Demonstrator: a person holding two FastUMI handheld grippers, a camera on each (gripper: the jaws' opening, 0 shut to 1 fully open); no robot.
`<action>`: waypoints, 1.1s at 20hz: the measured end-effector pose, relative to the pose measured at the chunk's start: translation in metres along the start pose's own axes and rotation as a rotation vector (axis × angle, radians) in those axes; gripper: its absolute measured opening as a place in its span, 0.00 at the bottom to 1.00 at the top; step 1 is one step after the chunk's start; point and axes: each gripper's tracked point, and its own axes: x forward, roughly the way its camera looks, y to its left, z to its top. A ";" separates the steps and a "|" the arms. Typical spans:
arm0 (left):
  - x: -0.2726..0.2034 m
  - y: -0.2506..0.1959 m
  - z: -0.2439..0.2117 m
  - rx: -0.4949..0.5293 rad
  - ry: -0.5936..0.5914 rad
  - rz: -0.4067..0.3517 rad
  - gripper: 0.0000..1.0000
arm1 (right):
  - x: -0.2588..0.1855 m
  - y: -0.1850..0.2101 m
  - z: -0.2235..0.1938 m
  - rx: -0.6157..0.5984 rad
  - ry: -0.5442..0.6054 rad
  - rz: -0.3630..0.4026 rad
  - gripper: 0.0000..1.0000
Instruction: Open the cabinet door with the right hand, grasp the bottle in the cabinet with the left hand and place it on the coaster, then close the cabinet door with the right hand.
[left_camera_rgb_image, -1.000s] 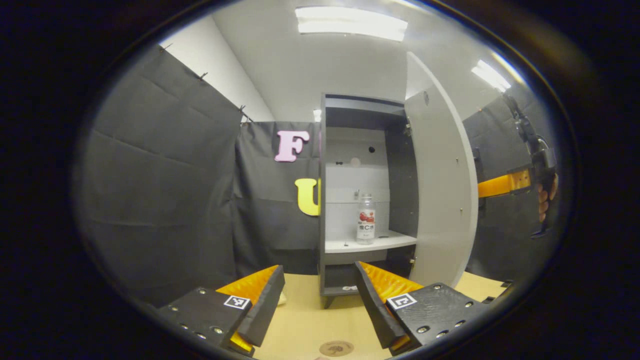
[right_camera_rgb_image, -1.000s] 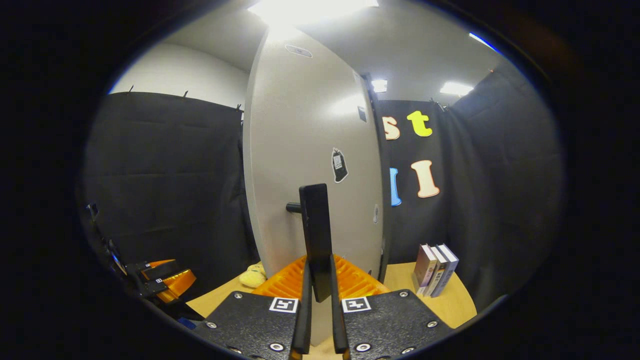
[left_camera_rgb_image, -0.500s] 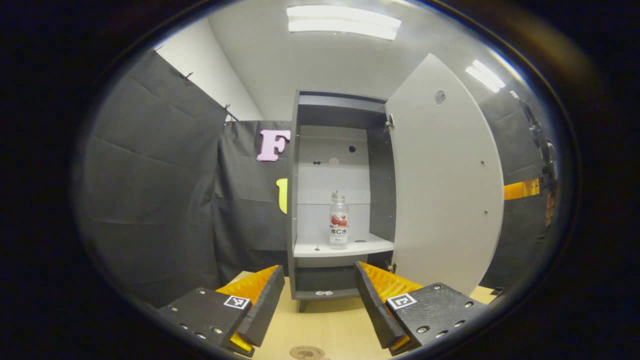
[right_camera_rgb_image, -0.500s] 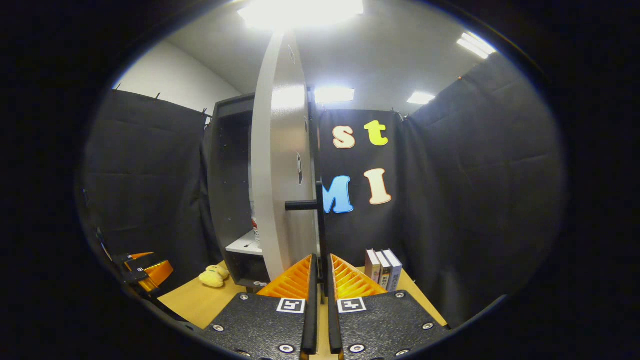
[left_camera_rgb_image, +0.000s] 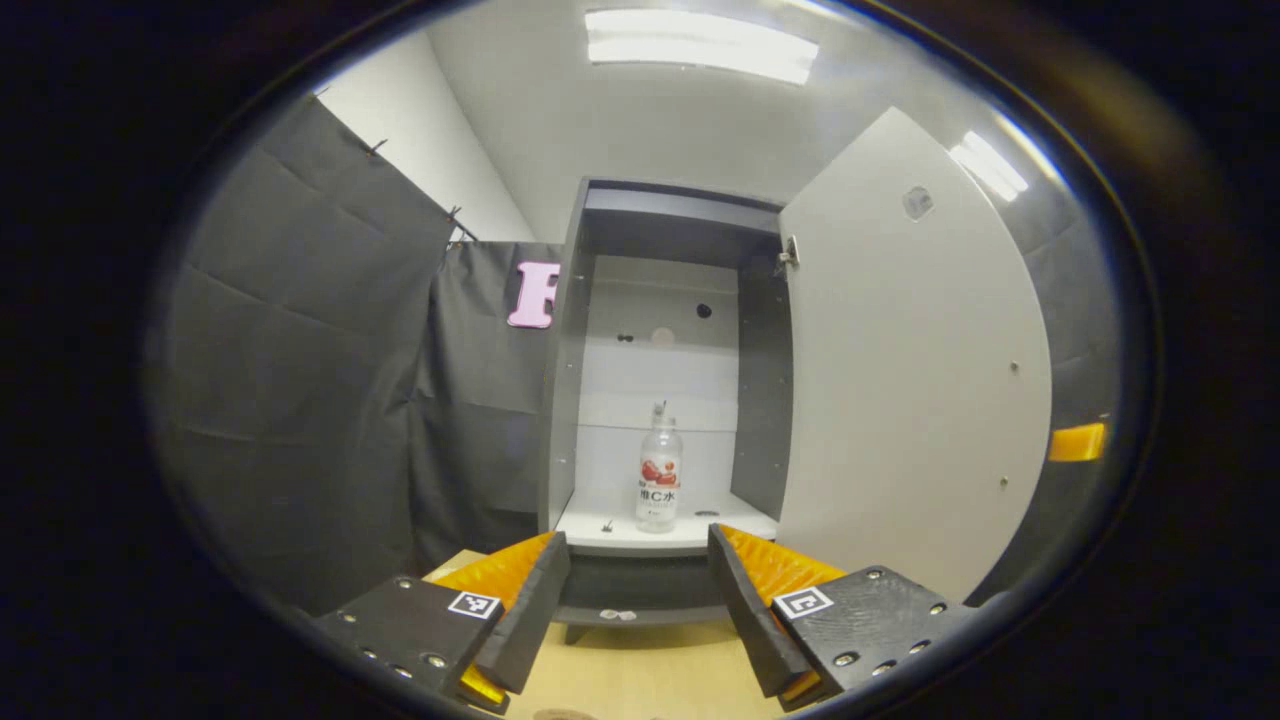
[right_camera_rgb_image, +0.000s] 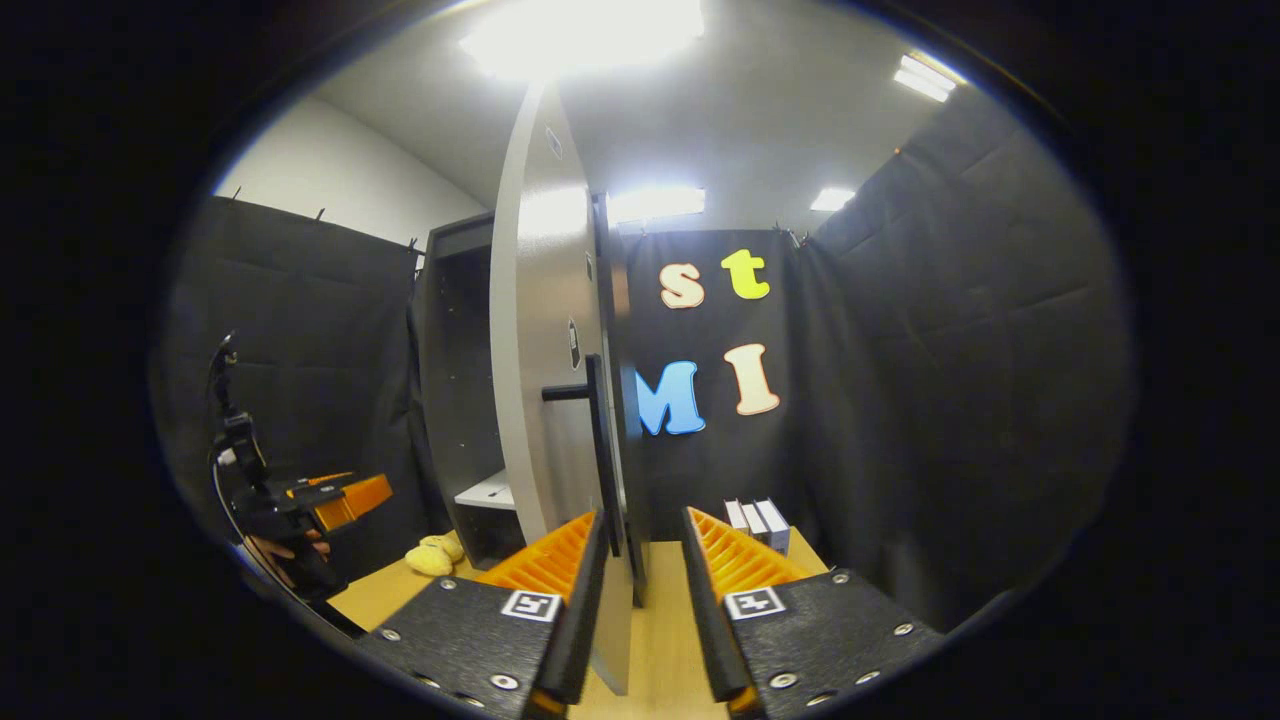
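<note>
Bottle (left_camera_rgb_image: 660, 480) is standing upright on the pale shelf (left_camera_rgb_image: 640, 535) inside the cabinet (left_camera_rgb_image: 670, 215), straight ahead of the left gripper (left_camera_rgb_image: 638, 600) and framed in the gap between its fingers. That gripper is hanging in front of the cabinet with its fingers spread wide, apart from the bottle and gripping nothing. The cabinet door (left_camera_rgb_image: 910, 380) is standing swung out to the right of the opening, its inner face turned toward the left gripper view.

In the right gripper view, the door (right_camera_rgb_image: 535, 330) is appearing nearly edge-on, with its dark bar handle (right_camera_rgb_image: 598, 450) on the outer face. The right gripper (right_camera_rgb_image: 640, 590) is sitting with its fingers parted, the lower end of the handle lying in the gap between them; the fingers are not pressing on it. This view is also taking in the left gripper (right_camera_rgb_image: 335, 498) off to the left with a hand (right_camera_rgb_image: 285, 555) holding it, a yellow soft toy (right_camera_rgb_image: 432, 555) on the wooden table (right_camera_rgb_image: 660, 640), and books (right_camera_rgb_image: 757, 522) standing near the black cloth wall (right_camera_rgb_image: 900, 380).
</note>
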 end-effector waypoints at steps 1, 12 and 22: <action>0.012 -0.003 0.003 0.001 0.003 -0.012 0.83 | -0.004 -0.010 -0.002 -0.012 -0.008 -0.027 0.60; 0.197 -0.020 -0.034 0.024 0.055 -0.138 0.82 | -0.054 -0.074 -0.028 -0.060 0.022 -0.378 0.95; 0.310 -0.037 -0.082 0.015 0.101 -0.196 0.83 | -0.059 -0.075 -0.046 -0.099 0.078 -0.511 0.95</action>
